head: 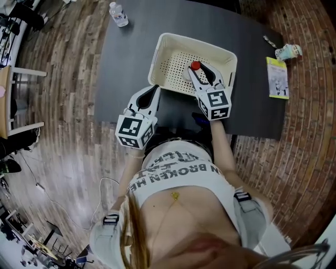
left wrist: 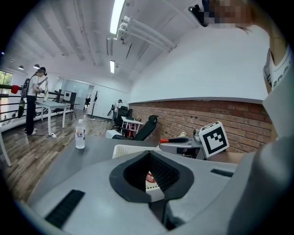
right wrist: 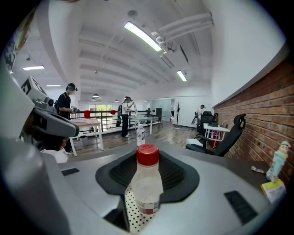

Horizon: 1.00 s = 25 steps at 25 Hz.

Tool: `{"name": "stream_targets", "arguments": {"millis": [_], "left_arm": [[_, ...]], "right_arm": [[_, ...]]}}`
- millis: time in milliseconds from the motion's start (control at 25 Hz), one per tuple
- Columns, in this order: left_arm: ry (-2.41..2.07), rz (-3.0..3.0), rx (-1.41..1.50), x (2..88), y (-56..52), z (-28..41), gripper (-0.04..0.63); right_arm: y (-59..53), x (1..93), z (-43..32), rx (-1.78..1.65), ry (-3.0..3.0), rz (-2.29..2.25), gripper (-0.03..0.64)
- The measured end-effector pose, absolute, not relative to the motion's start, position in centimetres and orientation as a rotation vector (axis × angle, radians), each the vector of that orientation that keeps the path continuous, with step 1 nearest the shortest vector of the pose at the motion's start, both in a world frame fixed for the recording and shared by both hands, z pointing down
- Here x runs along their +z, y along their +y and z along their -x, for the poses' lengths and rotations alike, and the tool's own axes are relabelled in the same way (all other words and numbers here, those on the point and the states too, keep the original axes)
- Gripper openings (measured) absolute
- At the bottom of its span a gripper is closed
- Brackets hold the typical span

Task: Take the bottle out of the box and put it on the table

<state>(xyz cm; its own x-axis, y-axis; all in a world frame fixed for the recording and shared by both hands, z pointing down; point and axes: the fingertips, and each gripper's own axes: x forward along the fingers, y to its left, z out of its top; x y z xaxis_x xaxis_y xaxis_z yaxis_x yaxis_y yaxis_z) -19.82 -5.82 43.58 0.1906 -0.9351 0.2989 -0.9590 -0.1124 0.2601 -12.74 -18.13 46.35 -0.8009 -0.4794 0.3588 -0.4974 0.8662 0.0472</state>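
A clear bottle with a red cap (head: 195,66) stands upright between the pads of my right gripper (head: 202,72), over the white perforated box (head: 173,40) on the dark table (head: 126,58). In the right gripper view the bottle (right wrist: 147,183) fills the gap, the right gripper (right wrist: 148,190) is shut on its body, and the box's dotted floor (right wrist: 134,215) shows below. My left gripper (head: 151,90) rests at the box's near-left edge, jaws apart. In the left gripper view nothing sits in the left gripper (left wrist: 156,183), and the box rim (left wrist: 131,149) lies just ahead.
A second water bottle (head: 118,14) stands at the table's far left corner. A yellow-green booklet (head: 277,78) and a small figurine-like item (head: 289,51) lie at the right edge. Office chairs (left wrist: 144,128), tables and people stand farther off in the room.
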Motion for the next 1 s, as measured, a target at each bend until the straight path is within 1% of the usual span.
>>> {"name": "stream_targets", "arguments": {"millis": [1000], "left_arm": [[-1.681,-2.156,0.117,44.4,-5.4,17.5,0.005]], "right_arm": [[-16.4,38.5,12.1,0.015,-2.73,-0.694,0.141]]}}
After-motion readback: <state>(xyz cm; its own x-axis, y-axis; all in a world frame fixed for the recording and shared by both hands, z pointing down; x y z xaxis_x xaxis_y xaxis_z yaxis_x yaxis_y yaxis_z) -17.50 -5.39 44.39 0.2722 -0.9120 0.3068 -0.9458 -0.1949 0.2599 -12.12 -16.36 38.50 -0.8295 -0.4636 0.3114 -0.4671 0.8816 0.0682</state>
